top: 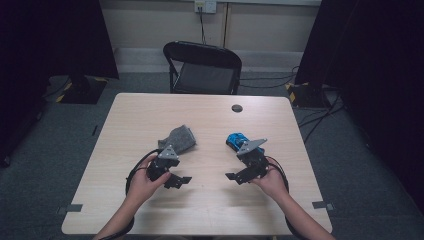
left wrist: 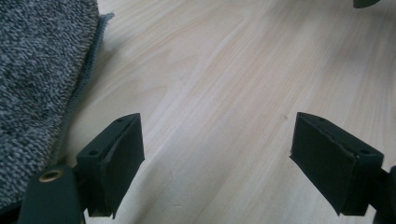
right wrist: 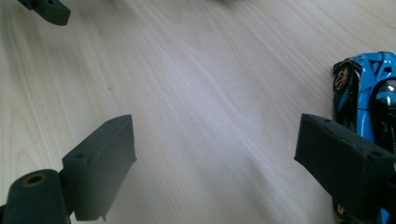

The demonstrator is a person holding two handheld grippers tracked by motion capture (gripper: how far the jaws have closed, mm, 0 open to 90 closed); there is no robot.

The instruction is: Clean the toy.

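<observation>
We can read no brand, label or writing on anything here; the gold mark on the car's side in the right gripper view is too blurred to make out. From the left of the pale wood counter (top: 150,107), we see a grey cloth (top: 178,138) lying crumpled left of centre, and just in front of it the left claw (top: 181,180), held in the person's left hand (top: 142,184), its jaws spread wide with nothing between them. The left gripper view adds the cloth's (left wrist: 37,84) speckled knit and stitched edge close beside one jaw, apart from it, with bare wood grain in the gap. Toward the right, the right claw (top: 234,177) sits in the right hand (top: 272,182), jaws likewise wide apart and empty. Behind it lies a blue toy car (top: 235,140), partly hidden by the gripper's grey plate in the high view; the right gripper view shows the car (right wrist: 369,93) with black panels, just beside one jaw. The high view alone gives us the black folding chair (top: 202,67) beyond the counter.
</observation>
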